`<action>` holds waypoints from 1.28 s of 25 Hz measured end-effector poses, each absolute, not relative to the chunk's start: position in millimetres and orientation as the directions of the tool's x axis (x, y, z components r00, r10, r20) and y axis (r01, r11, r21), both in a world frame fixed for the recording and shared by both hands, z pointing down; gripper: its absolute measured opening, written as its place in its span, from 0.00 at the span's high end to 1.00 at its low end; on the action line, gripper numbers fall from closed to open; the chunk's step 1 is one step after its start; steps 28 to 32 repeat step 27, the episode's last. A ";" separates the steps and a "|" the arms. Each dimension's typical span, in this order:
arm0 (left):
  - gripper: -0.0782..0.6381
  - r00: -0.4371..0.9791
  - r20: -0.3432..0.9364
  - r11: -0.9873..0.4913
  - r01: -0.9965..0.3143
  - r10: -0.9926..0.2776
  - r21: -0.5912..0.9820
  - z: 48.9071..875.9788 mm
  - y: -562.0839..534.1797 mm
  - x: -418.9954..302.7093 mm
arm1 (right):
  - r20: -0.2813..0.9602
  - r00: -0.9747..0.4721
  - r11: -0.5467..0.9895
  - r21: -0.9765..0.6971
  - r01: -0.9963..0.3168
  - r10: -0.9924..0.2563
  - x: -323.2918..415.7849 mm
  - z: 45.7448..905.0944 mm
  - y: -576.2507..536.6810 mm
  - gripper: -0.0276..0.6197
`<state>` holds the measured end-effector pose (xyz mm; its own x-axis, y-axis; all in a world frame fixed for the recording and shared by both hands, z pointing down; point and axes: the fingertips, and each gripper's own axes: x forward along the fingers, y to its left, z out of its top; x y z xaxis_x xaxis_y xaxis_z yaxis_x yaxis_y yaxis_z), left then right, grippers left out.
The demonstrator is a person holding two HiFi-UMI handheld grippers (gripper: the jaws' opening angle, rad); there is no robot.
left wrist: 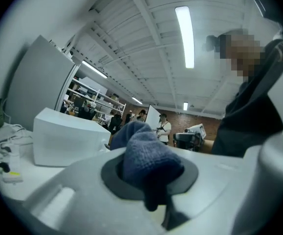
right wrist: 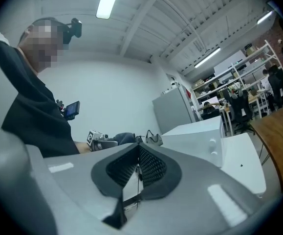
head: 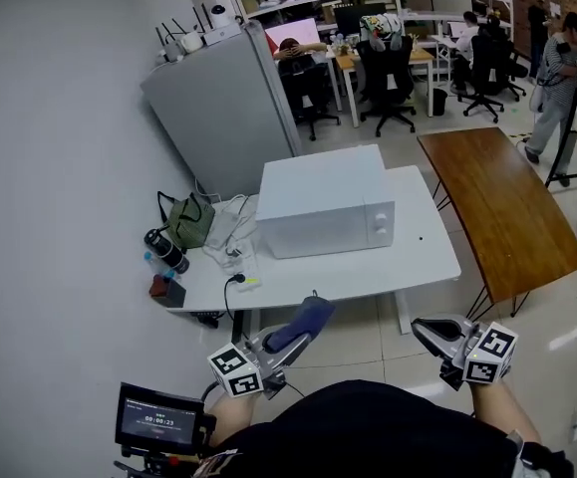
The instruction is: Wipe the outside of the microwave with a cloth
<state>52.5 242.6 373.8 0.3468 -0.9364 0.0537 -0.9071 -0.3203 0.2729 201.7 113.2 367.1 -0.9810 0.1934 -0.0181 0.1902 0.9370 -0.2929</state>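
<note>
The cloth, a dark blue wad, is pinched in my left tongs. The jaws are clamped on it so that a rounded lump bulges past the tips, which I judge makes a fair pad for rubbing. My right tongs are closed on nothing, the ribbed pads meeting, and I hold them low on my right side, free, I would guess, to steady something if needed. Both tongs hang close to my body and short of the surface, so no wiping has begun. The microwave stands white, with its door shut, near the middle of that white surface, well apart from the cloth. Its front and two knobs face me, so the top, front and right side look open to reach. A grey cabinet stands behind it. To its left lie tangled cables and a green bag. I cannot see what the bag holds, nor whether anything is inside the microwave.
</note>
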 end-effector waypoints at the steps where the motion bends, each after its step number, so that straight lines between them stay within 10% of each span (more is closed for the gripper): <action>1: 0.82 0.334 0.048 -0.310 -0.912 -0.941 0.270 368.9 253.1 49.4 | -0.017 -0.980 0.942 -0.275 0.193 0.196 197.9 362.5 120.8 0.95; 32: 0.82 0.284 -0.039 -0.284 -0.919 -0.958 0.273 370.6 371.4 11.8 | 0.042 -0.981 0.964 -0.197 0.178 0.190 151.4 350.9 235.8 0.95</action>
